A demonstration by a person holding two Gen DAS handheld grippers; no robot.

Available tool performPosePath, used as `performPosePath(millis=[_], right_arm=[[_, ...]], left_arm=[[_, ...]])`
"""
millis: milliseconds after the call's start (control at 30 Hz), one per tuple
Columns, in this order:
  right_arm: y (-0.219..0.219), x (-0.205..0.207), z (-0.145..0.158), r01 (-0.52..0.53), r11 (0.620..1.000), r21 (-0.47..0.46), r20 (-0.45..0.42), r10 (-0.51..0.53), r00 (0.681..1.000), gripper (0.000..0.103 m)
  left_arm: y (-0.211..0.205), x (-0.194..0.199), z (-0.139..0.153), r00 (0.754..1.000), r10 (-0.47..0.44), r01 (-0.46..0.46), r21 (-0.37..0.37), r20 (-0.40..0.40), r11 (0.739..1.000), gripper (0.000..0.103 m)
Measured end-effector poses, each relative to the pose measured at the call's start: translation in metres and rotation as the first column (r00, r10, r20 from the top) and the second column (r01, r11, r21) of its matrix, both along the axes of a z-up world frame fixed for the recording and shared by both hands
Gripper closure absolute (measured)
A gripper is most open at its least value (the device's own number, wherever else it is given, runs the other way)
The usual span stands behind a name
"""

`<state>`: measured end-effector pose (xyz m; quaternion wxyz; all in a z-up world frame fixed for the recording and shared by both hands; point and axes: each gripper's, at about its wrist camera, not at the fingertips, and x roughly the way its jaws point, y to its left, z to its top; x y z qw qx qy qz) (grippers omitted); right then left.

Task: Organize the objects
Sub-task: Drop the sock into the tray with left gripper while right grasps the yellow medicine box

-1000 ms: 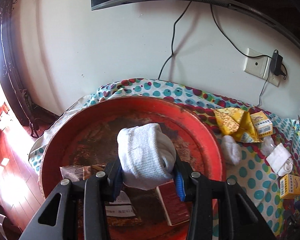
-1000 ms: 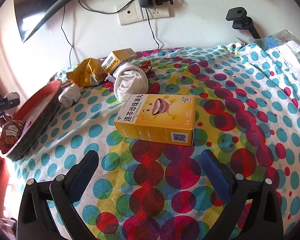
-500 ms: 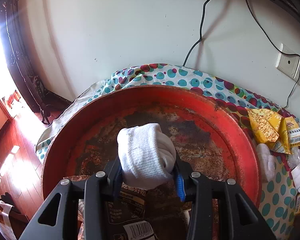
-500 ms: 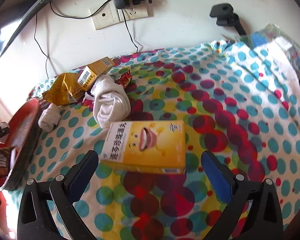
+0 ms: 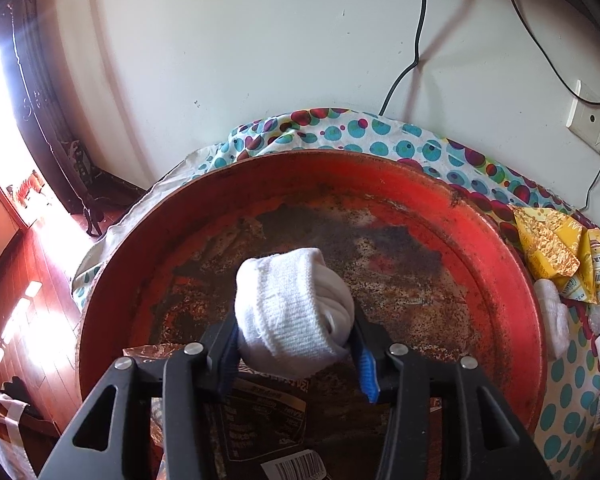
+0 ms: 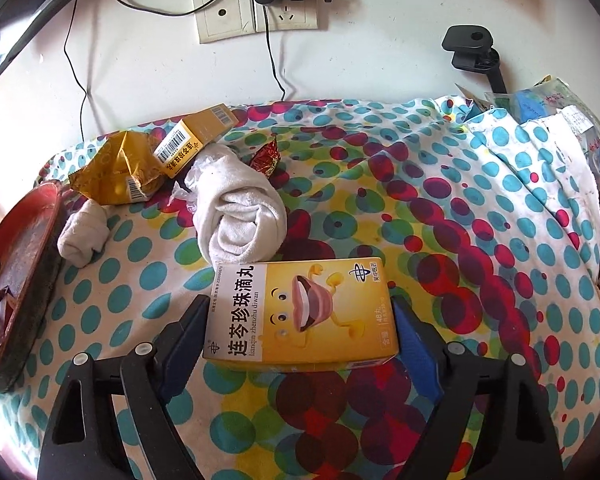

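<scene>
Socks and boxes are being tidied into the big red tray (image 5: pixel 496 248), and it looks like two steps are going on at once.

One step is the drop. The left gripper (image 5: pixel 296 352) pinches a rolled white sock (image 5: pixel 288 312) between its blue pads, and the sock hangs over the middle of the tray. A dark snack packet (image 5: pixel 260 412) already lies at the near edge of the tray, under the gripper. I think the next move is to let the pads spread so the sock falls onto the bare middle of the tray, not on the packet.

The other step is a pick-up. The right gripper (image 6: pixel 300 320) is spread wide, with one pad on each side of the yellow medicine box (image 6: pixel 300 316). The box lies flat on the spotty cloth (image 6: pixel 480 240), near the front edge. The pads look just beside the short ends of the box, but I cannot tell if they touch yet. Next, I think they need to press together on the box.

A bigger rolled sock (image 6: pixel 240 216) lies just behind the box, and a small one (image 6: pixel 84 236) sits beside the tray.
</scene>
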<state>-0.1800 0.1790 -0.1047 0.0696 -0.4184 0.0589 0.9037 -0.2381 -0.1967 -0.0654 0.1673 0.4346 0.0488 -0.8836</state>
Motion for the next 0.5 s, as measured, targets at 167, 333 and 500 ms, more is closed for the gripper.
performPosePath(millis=[167, 333, 500], right_arm=[[0.001, 0.005, 0.005, -0.009, 1.000, -0.016, -0.033, 0.009, 0.999, 0.019], [0.000, 0.010, 0.013, -0.019, 0.999, -0.033, -0.055, 0.017, 0.998, 0.019], [-0.005, 0.015, 0.018, -0.042, 0.998, -0.042, -0.065, 0.039, 0.997, 0.019]], left_arm=[[0.008, 0.005, 0.009, 1.000, -0.022, 0.021, -0.027, -0.020, 0.999, 0.017], [0.016, 0.021, 0.024, 0.998, -0.034, 0.033, -0.022, -0.057, 0.999, 0.016], [0.027, 0.048, 0.039, 0.994, -0.046, 0.043, -0.033, -0.101, 0.999, 0.016]])
